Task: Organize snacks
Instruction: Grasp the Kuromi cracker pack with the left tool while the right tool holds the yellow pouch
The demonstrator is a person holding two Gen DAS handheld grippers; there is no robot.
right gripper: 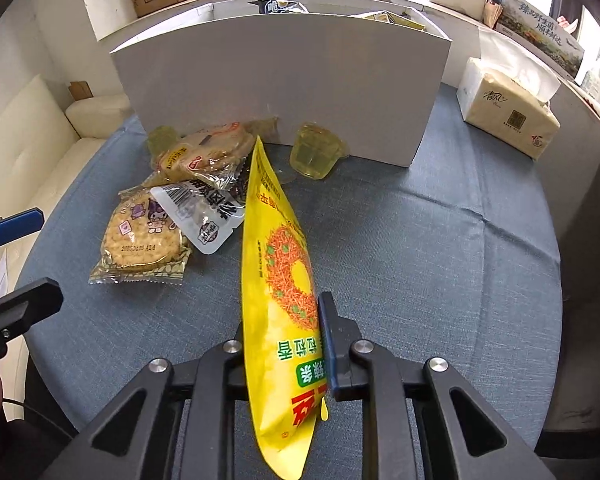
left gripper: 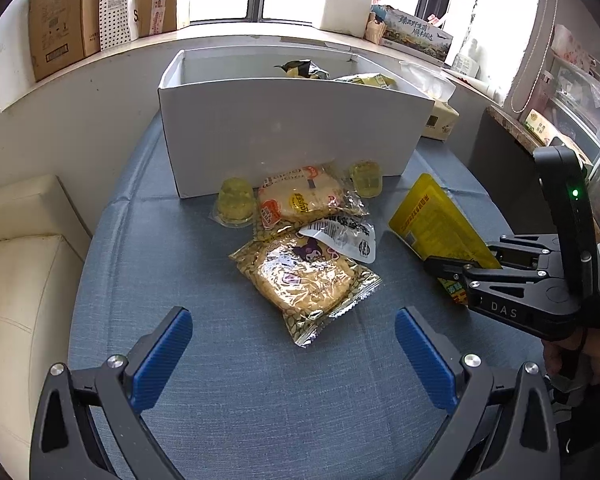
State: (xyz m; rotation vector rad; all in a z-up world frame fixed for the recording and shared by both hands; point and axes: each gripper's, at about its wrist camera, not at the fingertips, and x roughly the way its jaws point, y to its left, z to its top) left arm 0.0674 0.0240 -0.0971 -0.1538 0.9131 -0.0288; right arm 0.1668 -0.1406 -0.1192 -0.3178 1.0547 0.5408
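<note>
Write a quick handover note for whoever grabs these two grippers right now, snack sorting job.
Right gripper: shut on the yellow snack bag, held on edge above the table.
Left gripper: open, empty, facing the pile.
White box: already holds a few packets.
Left on the blue cloth: two cracker packs, a white sachet, two jelly cups.
Next: probably drop the yellow bag into the box, then the rest.

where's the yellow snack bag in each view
Left wrist: yellow snack bag at right, tilted, its lower end in the right tool.
Right wrist: yellow snack bag at centre, running from the bottom edge up toward the box, clamped in that tool.
Shared landmark: white box behind the snacks.
</note>
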